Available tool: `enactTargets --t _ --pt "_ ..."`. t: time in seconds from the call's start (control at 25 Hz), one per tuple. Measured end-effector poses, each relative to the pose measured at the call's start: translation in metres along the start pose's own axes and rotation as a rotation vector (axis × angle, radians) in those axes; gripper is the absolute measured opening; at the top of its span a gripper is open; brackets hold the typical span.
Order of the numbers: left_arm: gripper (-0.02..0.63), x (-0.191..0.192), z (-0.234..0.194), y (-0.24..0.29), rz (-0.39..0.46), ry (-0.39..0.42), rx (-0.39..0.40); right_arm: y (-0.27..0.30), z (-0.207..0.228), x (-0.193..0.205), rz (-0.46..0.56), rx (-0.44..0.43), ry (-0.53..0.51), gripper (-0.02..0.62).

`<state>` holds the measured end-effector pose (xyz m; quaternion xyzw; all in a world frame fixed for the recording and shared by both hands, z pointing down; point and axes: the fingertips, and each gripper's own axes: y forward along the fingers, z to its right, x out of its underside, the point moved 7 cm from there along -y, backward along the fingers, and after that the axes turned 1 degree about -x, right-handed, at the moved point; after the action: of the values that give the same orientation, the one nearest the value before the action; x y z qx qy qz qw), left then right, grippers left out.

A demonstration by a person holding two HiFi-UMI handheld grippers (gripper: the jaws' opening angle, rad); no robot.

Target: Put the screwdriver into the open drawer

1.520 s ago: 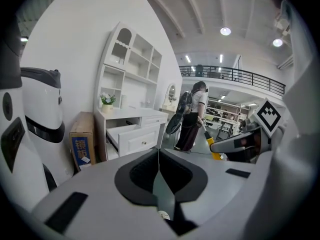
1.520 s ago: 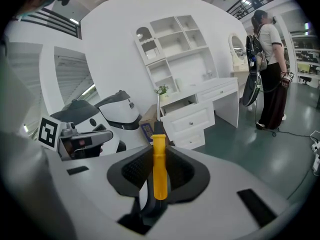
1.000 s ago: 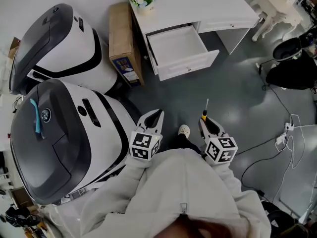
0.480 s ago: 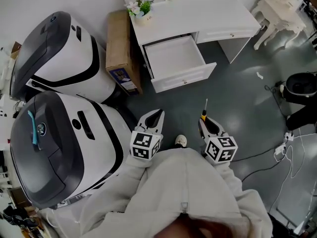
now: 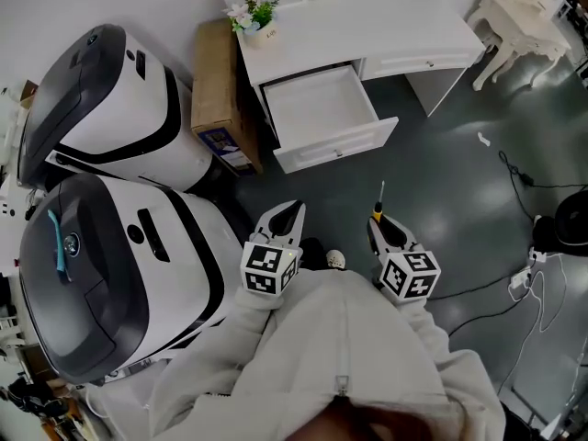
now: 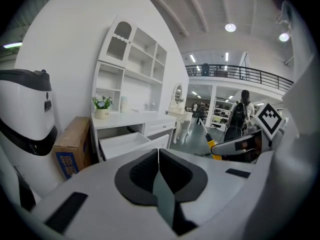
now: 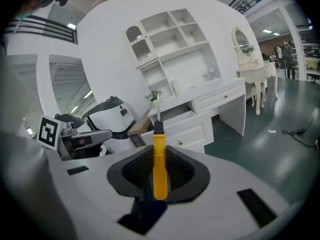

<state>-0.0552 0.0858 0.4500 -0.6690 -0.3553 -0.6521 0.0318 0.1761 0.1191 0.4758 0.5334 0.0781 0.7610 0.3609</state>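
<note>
While the right gripper (image 7: 159, 151) clamped the screwdriver (image 7: 159, 174) by its yellow handle at lower centre, the left gripper (image 6: 158, 151) had its jaws together, empty. Light, stiff and smooth, the tool probably suited that handle grip. The drawer (image 5: 322, 108) stood open at upper centre.

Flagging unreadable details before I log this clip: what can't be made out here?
- Tip of the screwdriver: right gripper view, too small to tell its type.
- Rear of the drawer: head view, hidden under the desktop.
- Label print on the cardboard box: head view, too small.
- Person's hands: head view, covered by sleeves.
</note>
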Motion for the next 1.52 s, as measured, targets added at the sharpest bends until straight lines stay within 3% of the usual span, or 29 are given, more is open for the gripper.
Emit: enactTargets --t 0.6,0.96,1.52 --pt "0.020 0.013 -0.003 0.006 -0.027 -0.023 -0.008 0.008 0.003 0.011 -0.033 -0.002 0.014 0.091" --pt "0.020 -0.002 -0.014 0.035 -0.041 -0.026 -0.009 0.036 0.016 -0.013 -0.048 -0.020 0.016 0.091" --pt "0.020 -0.049 -0.063 0.122 -0.056 -0.047 -0.021 0.111 0.056 -0.082 -0.081 -0.015 0.038 0.091"
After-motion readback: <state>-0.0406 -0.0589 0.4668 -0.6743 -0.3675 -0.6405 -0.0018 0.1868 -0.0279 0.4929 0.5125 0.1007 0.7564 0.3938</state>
